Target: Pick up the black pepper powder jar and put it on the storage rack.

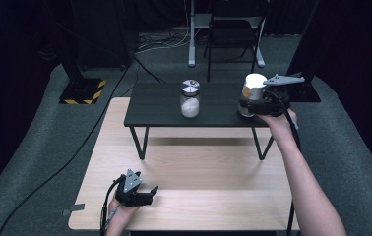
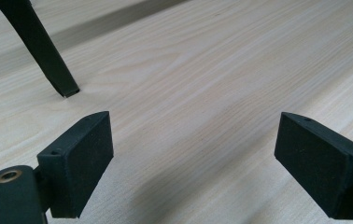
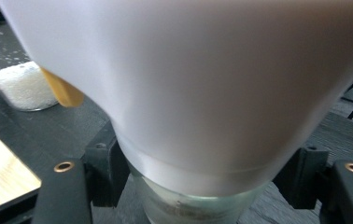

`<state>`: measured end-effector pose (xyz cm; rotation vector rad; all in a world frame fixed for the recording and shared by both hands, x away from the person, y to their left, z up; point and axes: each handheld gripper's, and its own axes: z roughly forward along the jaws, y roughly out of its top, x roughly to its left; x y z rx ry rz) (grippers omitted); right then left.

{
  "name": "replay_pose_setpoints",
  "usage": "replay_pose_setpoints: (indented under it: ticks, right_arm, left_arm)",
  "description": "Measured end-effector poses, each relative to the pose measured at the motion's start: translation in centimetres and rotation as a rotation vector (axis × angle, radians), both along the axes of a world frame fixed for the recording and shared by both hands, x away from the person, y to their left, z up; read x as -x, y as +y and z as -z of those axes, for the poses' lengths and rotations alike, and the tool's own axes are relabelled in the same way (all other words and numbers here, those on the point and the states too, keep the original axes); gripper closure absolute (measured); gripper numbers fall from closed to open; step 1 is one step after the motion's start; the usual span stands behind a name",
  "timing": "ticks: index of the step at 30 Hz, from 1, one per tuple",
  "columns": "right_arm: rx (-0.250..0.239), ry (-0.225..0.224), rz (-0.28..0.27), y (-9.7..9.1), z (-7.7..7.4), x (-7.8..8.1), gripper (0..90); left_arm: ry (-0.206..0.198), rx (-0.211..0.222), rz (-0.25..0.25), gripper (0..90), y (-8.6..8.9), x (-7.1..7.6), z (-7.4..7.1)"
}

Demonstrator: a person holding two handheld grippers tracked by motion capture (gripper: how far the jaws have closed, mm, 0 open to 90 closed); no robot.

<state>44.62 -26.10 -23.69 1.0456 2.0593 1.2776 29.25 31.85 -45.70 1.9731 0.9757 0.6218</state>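
A small black table [image 1: 159,105] stands on the light wooden table [image 1: 199,172]. On it is a glass jar with a silver lid [image 1: 190,98], part full of white powder [image 3: 23,84]. To its right stands a second glass jar [image 1: 247,108] topped by a wide white funnel-like cone [image 1: 254,81], seen close up [image 3: 198,84] with an orange piece [image 3: 62,91] beside it. My right gripper [image 1: 252,105] is shut on this jar's glass body [image 3: 188,205], one jaw on each side. My left gripper [image 1: 150,194] rests open on the wood near the front edge, with bare wood between its jaws [image 2: 193,140].
A leg of the black table [image 2: 39,46] stands ahead and left of my left gripper. Behind the tables are a dark chair [image 1: 233,34], a metal stand [image 1: 192,34] and a yellow-black striped base [image 1: 83,91] on grey floor. Cables run across the floor.
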Motion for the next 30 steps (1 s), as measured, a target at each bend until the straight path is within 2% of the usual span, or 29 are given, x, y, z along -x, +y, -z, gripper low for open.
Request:
replay_pose_setpoints:
  ticks: [6, 10, 13, 16, 20, 24, 26, 27, 28, 30]
  right_arm:
    - [-0.033, -0.007, 0.004, 0.1, 0.4, -0.4, 29.4]
    - [-0.065, -0.025, -0.001, -0.7, 0.4, 0.2, 22.8]
    - [-0.038, -0.021, -0.001, -0.9, 0.1, 0.9, 20.3]
    - [-0.034, -0.041, -0.013, -1.6, 0.4, 1.9, 19.5]
    - [-0.025, -0.062, -0.032, -2.6, 1.3, 3.7, 18.8]
    - [-0.048, -0.081, -0.056, -3.6, 3.3, 5.6, 18.7]
    - [-0.048, -0.107, -0.067, -3.8, 4.5, 6.9, 18.4]
    - [-0.048, -0.107, -0.067, -3.8, 4.5, 6.9, 18.4]
    - [-0.052, -0.120, -0.094, -4.2, 5.3, 7.6, 18.3]
    - [-0.036, -0.128, -0.102, -4.2, 6.2, 8.4, 18.1]
  left_arm:
    - [0.002, 0.005, 0.000, 11.4, 0.1, 0.0, 0.0]
    - [0.001, 0.002, 0.001, 11.4, 0.0, 0.0, 0.0]
    - [0.001, 0.002, 0.000, 11.4, 0.0, 0.0, 0.0]
    - [0.001, -0.001, -0.001, 11.4, 0.0, 0.0, 0.0]
    - [0.002, 0.001, -0.004, 11.4, 0.0, 0.0, 0.0]
    - [0.002, -0.001, -0.005, 11.4, -0.1, 0.0, 0.0]
    - [0.003, -0.005, -0.005, 11.4, -0.1, 0.0, -0.1]
    - [0.003, -0.005, -0.005, 11.4, -0.1, 0.0, -0.1]
    - [0.003, -0.005, -0.005, 11.4, -0.1, 0.0, -0.1]
    - [0.002, -0.007, -0.006, 11.4, -0.2, 0.0, 0.0]
